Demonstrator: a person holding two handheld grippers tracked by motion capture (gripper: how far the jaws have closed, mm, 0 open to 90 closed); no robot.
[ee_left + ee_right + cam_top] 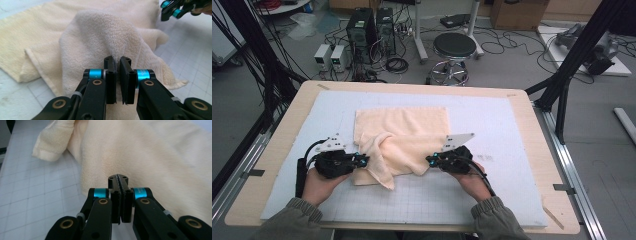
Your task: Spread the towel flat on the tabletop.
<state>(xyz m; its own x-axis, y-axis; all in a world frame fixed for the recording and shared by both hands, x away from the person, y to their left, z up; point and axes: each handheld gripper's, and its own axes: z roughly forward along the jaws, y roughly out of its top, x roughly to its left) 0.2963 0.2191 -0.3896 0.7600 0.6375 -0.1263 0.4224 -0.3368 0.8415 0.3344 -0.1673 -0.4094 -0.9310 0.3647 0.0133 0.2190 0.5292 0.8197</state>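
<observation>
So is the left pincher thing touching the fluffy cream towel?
Touching. In the left gripper view, the left gripper has its black fingers shut on a raised fold of the cream terry towel, with cloth pinched between them.

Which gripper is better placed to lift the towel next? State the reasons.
Left, probably. The left gripper is shut on a raised fold of the towel; the right gripper is shut at its edge, with no cloth clearly between its jaws.

Towel (160, 157) cut off, rt edge
</observation>
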